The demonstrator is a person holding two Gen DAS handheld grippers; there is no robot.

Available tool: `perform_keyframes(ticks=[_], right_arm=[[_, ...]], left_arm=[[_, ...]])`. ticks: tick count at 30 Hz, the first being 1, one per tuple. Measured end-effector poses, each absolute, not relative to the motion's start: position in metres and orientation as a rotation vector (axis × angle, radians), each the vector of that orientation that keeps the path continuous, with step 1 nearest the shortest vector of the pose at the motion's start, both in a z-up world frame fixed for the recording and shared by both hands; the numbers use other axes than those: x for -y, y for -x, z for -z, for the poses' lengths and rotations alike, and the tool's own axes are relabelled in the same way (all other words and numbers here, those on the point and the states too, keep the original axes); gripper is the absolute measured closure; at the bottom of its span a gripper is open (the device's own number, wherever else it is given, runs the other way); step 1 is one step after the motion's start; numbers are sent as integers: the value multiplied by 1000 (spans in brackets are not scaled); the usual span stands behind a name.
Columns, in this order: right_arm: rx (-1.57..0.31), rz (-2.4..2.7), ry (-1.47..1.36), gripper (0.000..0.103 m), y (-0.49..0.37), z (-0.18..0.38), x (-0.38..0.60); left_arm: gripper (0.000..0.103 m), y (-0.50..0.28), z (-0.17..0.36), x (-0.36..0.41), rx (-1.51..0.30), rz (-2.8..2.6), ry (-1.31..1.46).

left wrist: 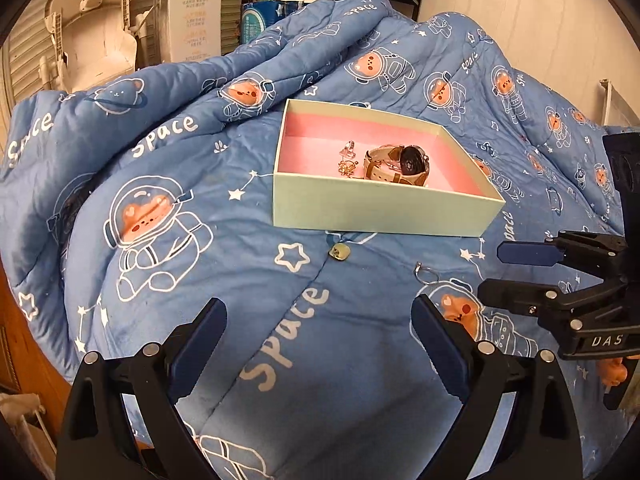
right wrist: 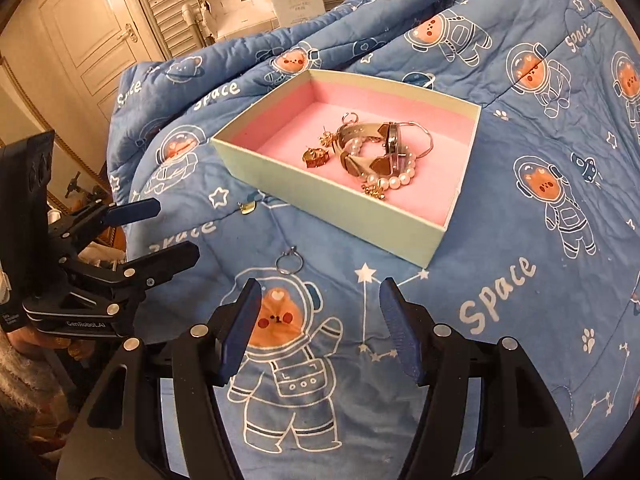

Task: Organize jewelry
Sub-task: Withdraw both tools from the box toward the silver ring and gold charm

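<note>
- A blue quilt (left wrist: 168, 240) printed with astronaut bears and the word "Space" covers the bed.
- A pale green box (right wrist: 320, 204) with a pink lining sits open on the quilt, towards the far side.
- Inside the box lies a watch (right wrist: 384, 148) with a beige strap, and a pearl bracelet (right wrist: 394, 180) curls around its near side.
- Left of the watch in the box are gold earrings (right wrist: 316, 156), and a thin wire bangle (right wrist: 424, 140) shows at the right behind the watch.
- A silver ring (right wrist: 289, 263) lies on the quilt, outside the box and just near of its front wall.
- A small gold pendant (right wrist: 247, 207) lies on the quilt further left, close to the box's near-left wall.
- The left gripper (left wrist: 320, 320) hovers over the quilt on the near side, its jaws spread wide with nothing between them.
- The right gripper (right wrist: 318, 296) hovers just near of the ring, jaws apart and empty; the ring lies ahead of its tips, untouched.
- The two grippers sit side by side, each visible at the edge of the other's view.
- Beyond the bed stand a white carton (left wrist: 195, 20), a louvred door (right wrist: 156, 4) and a panelled door (right wrist: 92, 36).
</note>
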State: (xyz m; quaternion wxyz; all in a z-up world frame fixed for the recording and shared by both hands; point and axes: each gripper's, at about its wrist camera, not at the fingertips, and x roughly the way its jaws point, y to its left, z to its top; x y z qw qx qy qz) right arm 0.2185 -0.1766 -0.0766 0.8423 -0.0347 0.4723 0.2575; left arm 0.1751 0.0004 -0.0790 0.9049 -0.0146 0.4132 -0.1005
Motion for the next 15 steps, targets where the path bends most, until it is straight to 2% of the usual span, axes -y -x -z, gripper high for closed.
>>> perform_keyframes(ticks=[8, 15], right_arm=[[-1013, -568, 93, 59, -224, 93, 158], [-1021, -568, 102, 61, -238, 101, 138]], left_arm=[[14, -168, 86, -5, -865, 190, 69], [16, -165, 87, -7, -854, 172, 76]])
